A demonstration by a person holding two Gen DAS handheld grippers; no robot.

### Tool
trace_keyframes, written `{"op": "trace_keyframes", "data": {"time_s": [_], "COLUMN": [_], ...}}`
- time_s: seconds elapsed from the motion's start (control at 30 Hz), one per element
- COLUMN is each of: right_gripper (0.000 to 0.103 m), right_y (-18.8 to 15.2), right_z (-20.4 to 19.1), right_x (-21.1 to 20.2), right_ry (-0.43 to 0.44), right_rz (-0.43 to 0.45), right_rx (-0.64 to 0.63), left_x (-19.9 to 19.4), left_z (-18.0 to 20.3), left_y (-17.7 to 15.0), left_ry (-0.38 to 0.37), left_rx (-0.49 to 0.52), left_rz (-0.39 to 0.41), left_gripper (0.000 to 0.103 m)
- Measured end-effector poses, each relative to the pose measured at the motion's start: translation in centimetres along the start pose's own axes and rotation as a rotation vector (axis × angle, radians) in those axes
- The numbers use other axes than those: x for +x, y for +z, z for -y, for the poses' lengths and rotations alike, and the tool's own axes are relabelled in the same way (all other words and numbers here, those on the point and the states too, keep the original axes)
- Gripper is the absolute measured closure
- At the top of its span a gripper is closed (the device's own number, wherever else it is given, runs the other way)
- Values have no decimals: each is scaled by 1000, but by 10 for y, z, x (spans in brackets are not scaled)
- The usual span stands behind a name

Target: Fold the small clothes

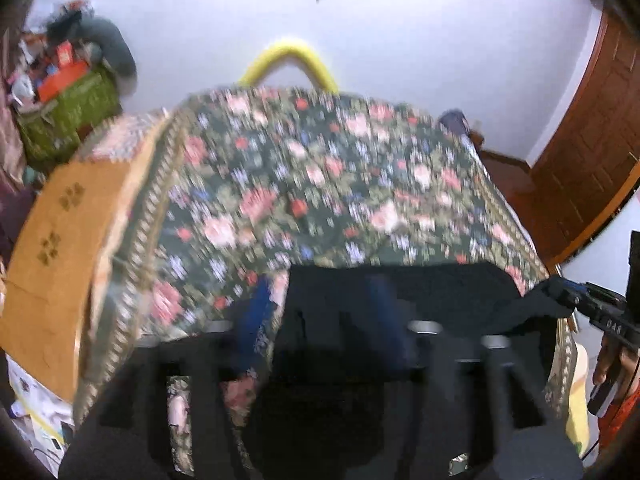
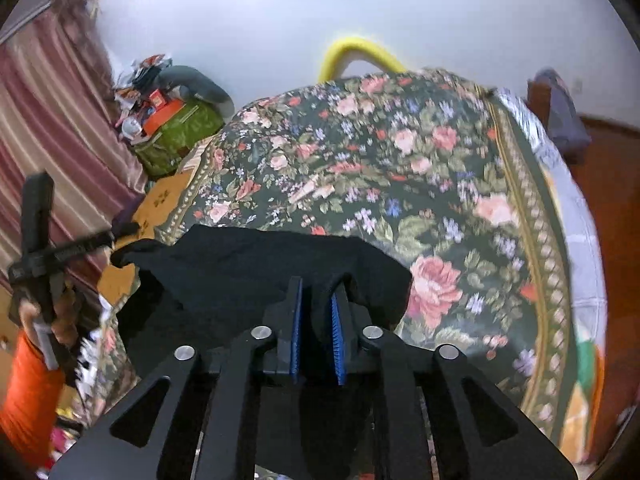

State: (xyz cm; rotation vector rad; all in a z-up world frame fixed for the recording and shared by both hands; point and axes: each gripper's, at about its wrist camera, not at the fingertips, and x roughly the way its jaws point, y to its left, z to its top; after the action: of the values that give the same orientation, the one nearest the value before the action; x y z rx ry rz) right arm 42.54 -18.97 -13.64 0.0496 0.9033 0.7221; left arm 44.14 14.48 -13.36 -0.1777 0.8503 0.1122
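Item: black garment [image 2: 248, 264], small, spread at the near edge of the floral bedspread [image 2: 400, 168], its far hem lying flat and its near part bunched up toward me. Right gripper [image 2: 318, 292]: I read it as clenched on a pinch of the garment, since dark cloth fills the narrow gap between the blue pads and, in the left wrist view, the corner pulls taut to its tip. Left gripper [image 1: 320, 300]: released, fingers standing wide, one over the bedspread and one over the cloth; blur hides whether either touches. Step in hand, as I judge it: laying the garment down at the end of a fold, left corner already let go. Next move calls for freeing the right corner, then taking fresh hold for the following fold. Room: open bedspread lies ahead and to the right. Edges: cardboard box [image 1: 60, 240] just beside the bed on the left; the bed's right border drops toward a wooden door [image 1: 580, 160].
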Motion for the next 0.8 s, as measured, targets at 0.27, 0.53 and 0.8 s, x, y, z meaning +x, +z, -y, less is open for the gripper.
{"op": "trace_keyframes", "data": {"time_s": [0.27,0.53,0.8], "right_gripper": [47,47,47], "right_y": [-1,-38,-30], "right_z": [-19,-42,-31], "right_x": [-50,-11,53], "right_ry": [-13,32,29], "right_rz": [184,9,-111], "right_rx": [-49,-172,-148], "left_x": [-39,0,72], "left_z": [7,24,21], "left_y": [-19,-70,-53], "left_ry": [-22,6,121], "left_rx": [85,222,232], "left_rz": [49,-87,-166], "left_gripper": [24,19,19]}}
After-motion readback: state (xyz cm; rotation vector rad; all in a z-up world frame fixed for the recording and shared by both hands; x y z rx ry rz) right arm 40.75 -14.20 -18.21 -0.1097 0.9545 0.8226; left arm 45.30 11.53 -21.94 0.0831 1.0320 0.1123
